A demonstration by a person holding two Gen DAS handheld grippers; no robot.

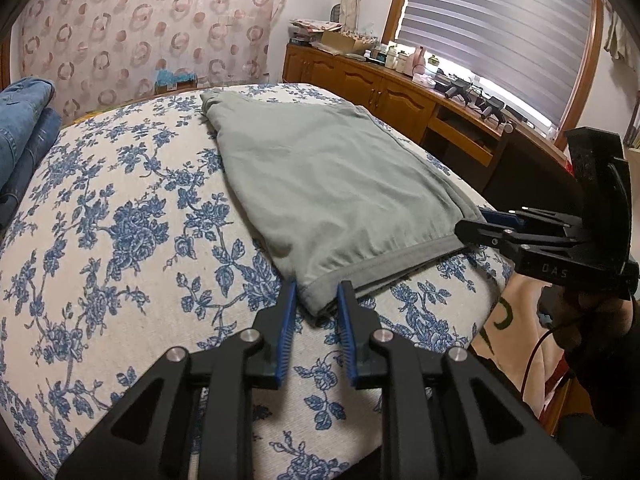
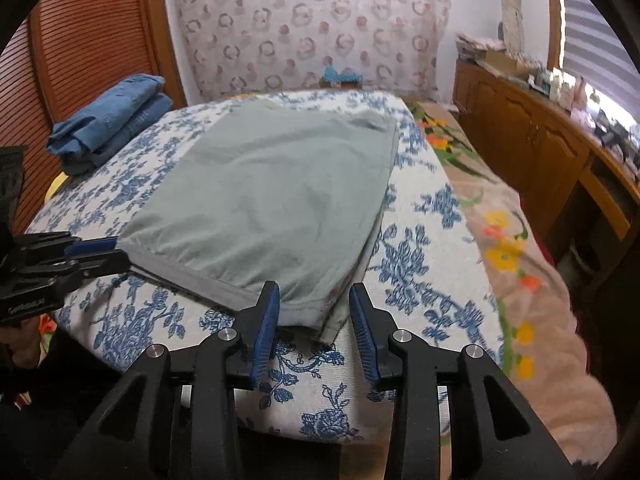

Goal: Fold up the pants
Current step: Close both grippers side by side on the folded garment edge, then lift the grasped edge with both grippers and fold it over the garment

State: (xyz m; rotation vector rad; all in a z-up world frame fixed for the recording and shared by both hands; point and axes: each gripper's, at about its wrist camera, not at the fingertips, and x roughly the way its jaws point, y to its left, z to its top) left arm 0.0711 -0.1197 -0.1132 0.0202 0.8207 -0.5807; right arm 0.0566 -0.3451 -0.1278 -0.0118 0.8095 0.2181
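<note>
The grey pants [image 1: 320, 184] lie flat on the floral cushion [image 1: 120, 220], already folded into one panel, so a fold has been laid and another across the length looks next. The left tool [image 1: 316, 296] straddles the near left corner of the waistband with a narrow gap, its pads beside the cloth but not visibly pinching it. The right tool [image 2: 314, 304] stands wider at the near right corner, cloth between the pads, not pressed. The next move calls for both to close on the band and carry it toward the far end. The long axis runs away from the tools, waistband nearest. Folded jeans [image 2: 108, 116] lie well apart
</note>
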